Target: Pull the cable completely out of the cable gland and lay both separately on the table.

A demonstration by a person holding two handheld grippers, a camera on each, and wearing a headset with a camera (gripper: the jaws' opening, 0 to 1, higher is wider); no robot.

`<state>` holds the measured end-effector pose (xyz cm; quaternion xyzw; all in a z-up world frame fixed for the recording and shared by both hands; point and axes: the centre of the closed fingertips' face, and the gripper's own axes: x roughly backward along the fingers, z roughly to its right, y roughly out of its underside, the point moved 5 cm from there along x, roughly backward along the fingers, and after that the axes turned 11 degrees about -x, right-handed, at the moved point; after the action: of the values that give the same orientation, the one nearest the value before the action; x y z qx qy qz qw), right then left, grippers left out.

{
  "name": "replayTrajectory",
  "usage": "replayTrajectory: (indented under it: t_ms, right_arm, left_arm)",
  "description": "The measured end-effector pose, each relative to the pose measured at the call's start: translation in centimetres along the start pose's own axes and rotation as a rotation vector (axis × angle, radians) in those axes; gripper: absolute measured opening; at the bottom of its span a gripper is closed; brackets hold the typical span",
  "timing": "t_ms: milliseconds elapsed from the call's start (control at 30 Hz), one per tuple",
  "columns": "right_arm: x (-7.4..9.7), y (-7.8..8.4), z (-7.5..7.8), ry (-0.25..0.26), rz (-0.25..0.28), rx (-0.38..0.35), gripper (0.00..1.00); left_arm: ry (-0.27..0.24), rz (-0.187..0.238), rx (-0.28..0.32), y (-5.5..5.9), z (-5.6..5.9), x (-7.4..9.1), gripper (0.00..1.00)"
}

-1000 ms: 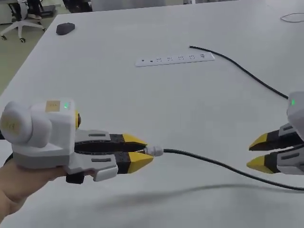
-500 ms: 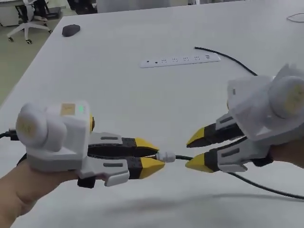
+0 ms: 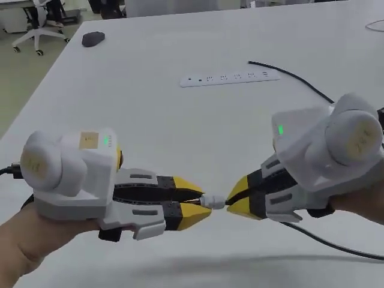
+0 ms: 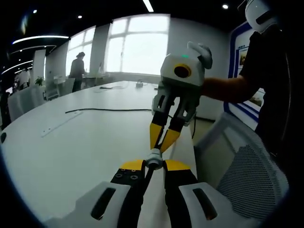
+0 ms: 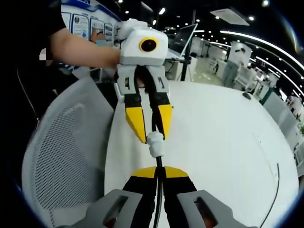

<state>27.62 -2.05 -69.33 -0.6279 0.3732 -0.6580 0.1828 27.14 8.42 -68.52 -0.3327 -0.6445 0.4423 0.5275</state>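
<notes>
— Head view, lower middle of the frame: do we have the cable (image 3: pixel 327 244) out yet?
— Not by our reading. The white cable gland (image 3: pixel 212 202) hangs above the table (image 3: pixel 150 132), pinched at its rear by the left gripper (image 3: pixel 204 201), whose jaws are closed almost to touching. The right gripper (image 3: pixel 230 201) meets it tip to tip, jaws drawn together on the cable just beside the gland's nose.
— So the cable is threaded through?
— In the right gripper view we see black cable on both sides of the gland, some running up between the left jaws, so we judge it fully threaded. The whole pull is ahead of us, and then laying the two down apart. Whether the cable's far end rests on the table we cannot tell.
— And the surface?
— Pale, smooth, matte. A power strip (image 3: pixel 231 77) lies at upper middle, a mouse (image 3: pixel 92 39) at upper left, an office chair (image 3: pixel 37 30) beyond that corner. In the left gripper view we see bright windows (image 4: pixel 137 42) at upper middle of a large open office, and a mesh chair (image 4: pixel 247 173) at lower right.
</notes>
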Motion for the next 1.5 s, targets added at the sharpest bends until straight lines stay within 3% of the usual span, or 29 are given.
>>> replayTrajectory:
  t_ms: [233, 367, 700, 800, 1033, 1200, 1300, 1367, 1467, 1500]
  right_arm:
    - [2.2, 2.3, 2.1, 0.113, 0.000, -0.092, 0.00]
    - [3.6, 3.3, 2.8, 0.159, 0.031, -0.112, 0.00]
    - [4.9, 7.5, 4.9, 0.272, -0.043, -0.162, 0.00]
    - [4.9, 8.8, 5.2, 0.270, -0.080, -0.173, 0.00]
    - [4.3, 10.5, 5.7, 0.277, -0.108, -0.187, 0.00]
    - [3.5, 11.0, 5.5, 0.268, -0.172, -0.130, 0.00]
    - [3.2, 10.8, 5.6, 0.253, -0.196, -0.146, 0.12]
    - [3.2, 10.1, 5.3, 0.237, -0.179, -0.145, 0.18]
    - [2.9, 8.1, 4.7, 0.190, -0.103, -0.132, 0.21]
    - [2.6, 6.8, 4.2, 0.158, -0.055, -0.113, 0.23]
  left_arm:
    - [-0.048, 0.011, -0.024, -0.2, -0.4, 1.2, 0.15]
    - [-0.062, 0.015, -0.030, -0.3, -0.3, 1.7, 0.15]
    - [-0.093, -0.019, -0.051, 0.3, 0.0, 3.1, 0.15]
    - [-0.106, -0.020, -0.046, 0.5, -0.1, 3.6, 0.15]
    - [-0.124, -0.005, -0.033, 0.5, 0.0, 3.9, 0.15]
    - [-0.122, -0.010, -0.028, 0.6, 0.0, 3.6, 0.15]
    - [-0.134, -0.025, -0.018, 0.9, -0.3, 3.4, 0.15]
    - [-0.131, -0.023, -0.017, 0.8, -0.3, 3.4, 0.15]
    - [-0.128, -0.028, -0.019, 0.9, -0.2, 3.3, 0.15]
    - [-0.127, -0.027, -0.016, 0.9, -0.2, 3.3, 0.15]
